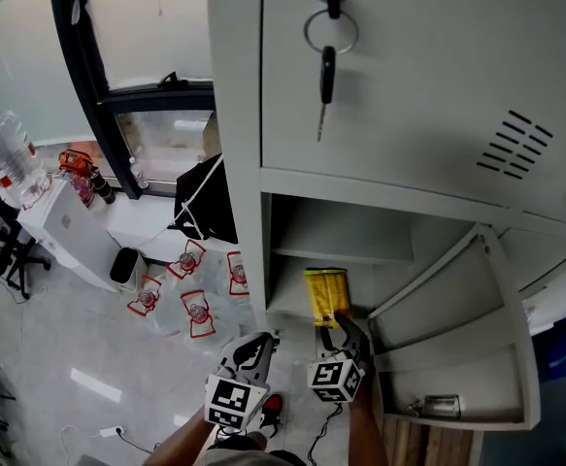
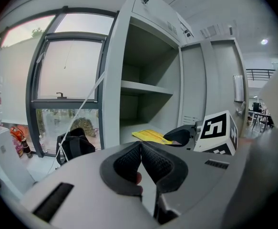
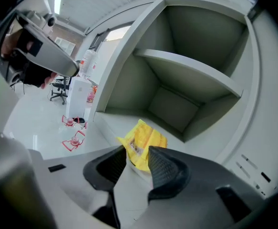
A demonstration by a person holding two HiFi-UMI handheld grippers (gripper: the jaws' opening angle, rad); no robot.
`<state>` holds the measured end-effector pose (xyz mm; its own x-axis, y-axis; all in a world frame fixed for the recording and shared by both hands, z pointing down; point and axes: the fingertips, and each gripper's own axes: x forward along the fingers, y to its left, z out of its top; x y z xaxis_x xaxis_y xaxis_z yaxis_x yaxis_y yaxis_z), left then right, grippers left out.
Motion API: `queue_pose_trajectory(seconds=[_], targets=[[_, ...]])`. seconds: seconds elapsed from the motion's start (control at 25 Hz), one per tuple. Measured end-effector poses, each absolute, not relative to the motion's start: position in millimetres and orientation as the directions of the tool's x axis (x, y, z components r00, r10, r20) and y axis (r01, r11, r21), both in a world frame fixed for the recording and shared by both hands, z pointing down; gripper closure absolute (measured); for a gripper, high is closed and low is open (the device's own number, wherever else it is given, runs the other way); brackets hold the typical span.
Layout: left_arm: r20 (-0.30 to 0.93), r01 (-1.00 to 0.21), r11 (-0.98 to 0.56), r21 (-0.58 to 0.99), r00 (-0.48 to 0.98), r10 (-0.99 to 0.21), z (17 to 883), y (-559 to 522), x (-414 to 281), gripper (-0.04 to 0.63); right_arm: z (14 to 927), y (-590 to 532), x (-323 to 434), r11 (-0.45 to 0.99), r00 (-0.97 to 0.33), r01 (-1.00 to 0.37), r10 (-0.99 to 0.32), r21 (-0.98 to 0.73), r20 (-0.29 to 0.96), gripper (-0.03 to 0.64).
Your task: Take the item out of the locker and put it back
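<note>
In the lower left of the head view the left gripper [image 1: 251, 354] is hanging outside the locker [image 1: 236, 115], its jaws pressed together with nothing between them. It is doing best by waiting there, clear of the opening.

A little right of it, just below the frame's centre, the yellow packet [image 1: 325, 295] is lying on the compartment floor [image 3: 112, 123] of the open lower bay, under the shelf [image 3: 191, 70] and near the front edge. The right gripper [image 1: 337, 322] is clamping the packet's near end, with a pad pressing on each side of it. This is showing at the lower centre of the right gripper view.

By my reading the taking-out is the step now under way. Doing it well is looking like a matter of three things:
- holding the pinch firm, since only the near end is sitting between the pads
- lifting slightly before pulling, so the packet is not dragging on the metal
- drawing straight back toward the bottom of the frame, and so passing left of the open door [image 1: 457, 357], which is swinging out at the lower right

As for the packet itself, it is showing as a flat, soft pouch. It is bright yellow with a small pale printed patch near the gripped end, and its edges are crinkling where the pads are biting. It is probably light and floppy, so I am expecting the far end to droop once it is leaving the floor.
</note>
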<state>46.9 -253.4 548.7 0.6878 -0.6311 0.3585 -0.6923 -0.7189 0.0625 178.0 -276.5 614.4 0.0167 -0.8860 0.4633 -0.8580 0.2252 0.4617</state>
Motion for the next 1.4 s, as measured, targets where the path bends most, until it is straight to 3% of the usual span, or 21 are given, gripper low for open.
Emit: queue_pose_trajectory(seconds=[0.08,0.4,0.76,1.4], targets=[[0.359,-0.695,-0.716,0.061,0.685,-0.634,549.5,-253.5,45.9,0.572,610.8,-276.5,180.8,0.211,0.022,-0.865,-0.891,0.455,0.454,0.497],[0.352,-0.702,-0.710,0.058,0.680,-0.644,547.5,-254.9,45.4,0.572,605.5,-276.2,183.8,0.196,0.026,-0.874,-0.895,0.445,0.446,0.514],[0.321,-0.701,-0.711,0.050,0.685,-0.653,533.6,-252.2,46.9,0.572,580.7,-270.4,190.2,0.116,-0.028,-0.973,-0.917,0.199,0.398,0.523],[0.216,-0.676,-0.737,0.017,0.722,-0.658,485.5,-226.0,54.7,0.572,487.7,-213.6,201.5,-0.039,0.050,-0.997,-0.986,0.071,0.160,0.549]])
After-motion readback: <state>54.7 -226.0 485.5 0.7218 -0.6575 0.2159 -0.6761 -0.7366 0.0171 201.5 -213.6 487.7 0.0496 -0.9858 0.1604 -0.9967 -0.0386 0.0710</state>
